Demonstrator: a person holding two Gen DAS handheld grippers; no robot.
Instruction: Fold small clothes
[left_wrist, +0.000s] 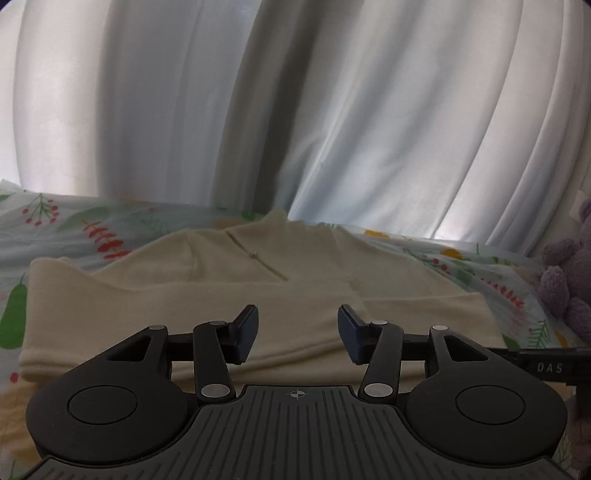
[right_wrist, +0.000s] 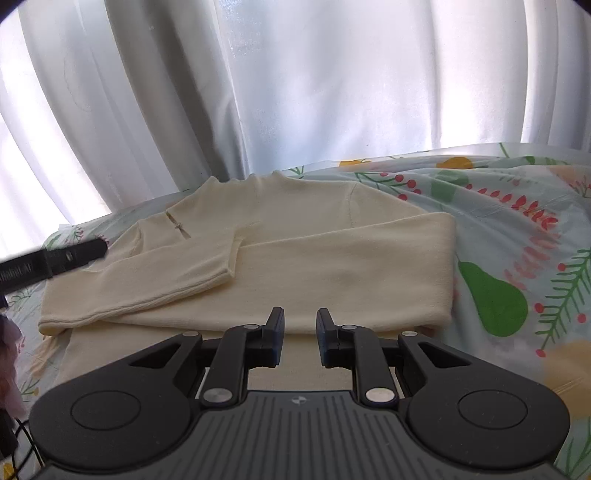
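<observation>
The cream sweater (right_wrist: 295, 258) lay crosswise just ahead of both jaws, sleeves folded across; left gripper (left_wrist: 298, 332) wide open, right gripper (right_wrist: 300, 338) half open, both empty.

I see a plain cream sweater (right_wrist: 295, 236) on a pale bedsheet (right_wrist: 517, 229) printed with green pears, red berries and yellow fruit. White curtains (left_wrist: 332, 110) hang behind; a lilac plush toy (left_wrist: 569, 280) sits nearby.
</observation>
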